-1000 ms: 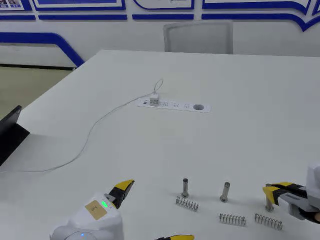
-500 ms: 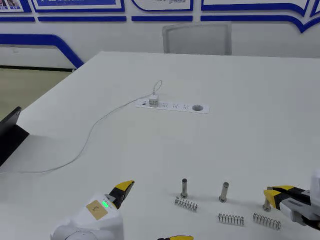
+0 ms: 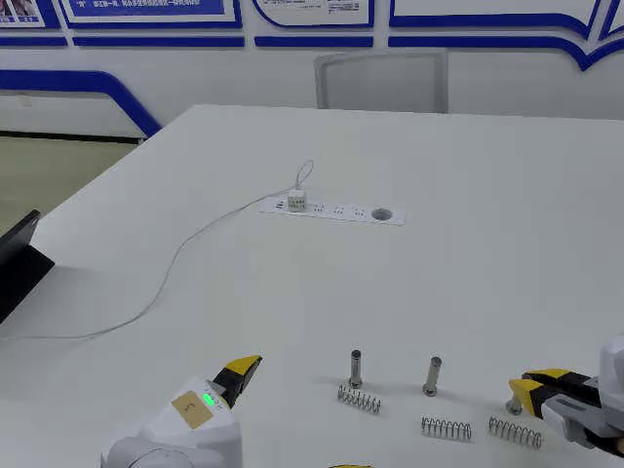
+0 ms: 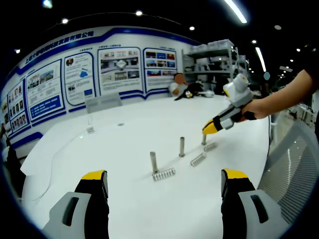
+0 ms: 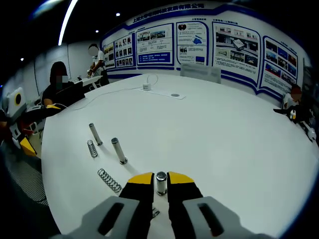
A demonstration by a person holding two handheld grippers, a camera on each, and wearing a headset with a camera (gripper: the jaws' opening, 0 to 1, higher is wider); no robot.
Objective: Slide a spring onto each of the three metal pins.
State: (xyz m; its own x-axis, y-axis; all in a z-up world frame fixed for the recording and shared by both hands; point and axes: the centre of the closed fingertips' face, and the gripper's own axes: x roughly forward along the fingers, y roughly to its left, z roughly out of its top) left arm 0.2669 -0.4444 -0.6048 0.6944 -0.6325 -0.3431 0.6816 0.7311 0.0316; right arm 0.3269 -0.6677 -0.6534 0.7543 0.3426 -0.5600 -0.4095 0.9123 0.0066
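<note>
My right gripper (image 5: 160, 179) is clamping the end pin (image 5: 161, 183) by the near edge of the surface (image 5: 224, 139). My left gripper (image 4: 164, 174) is hanging wide open, empty. Any twist is risking toppling the pin.

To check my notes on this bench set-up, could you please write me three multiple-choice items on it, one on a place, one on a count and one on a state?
1. Where do the coiled steel springs lie?
A) threaded on the pins
B) flat on the white table, beside the pins
C) in a tray

2. How many short upright metal pins stand on the table?
A) two
B) three
C) five

3. How do the left gripper's yellow-tipped jaws stand?
A) shut on a spring
B) shut on a cable
C) wide apart, holding nothing

Answers: B, each spring lies by a pin's foot; B, two stand free and the third pin is between the right gripper's jaws; C, the left gripper view shows a broad gap between them.
</note>
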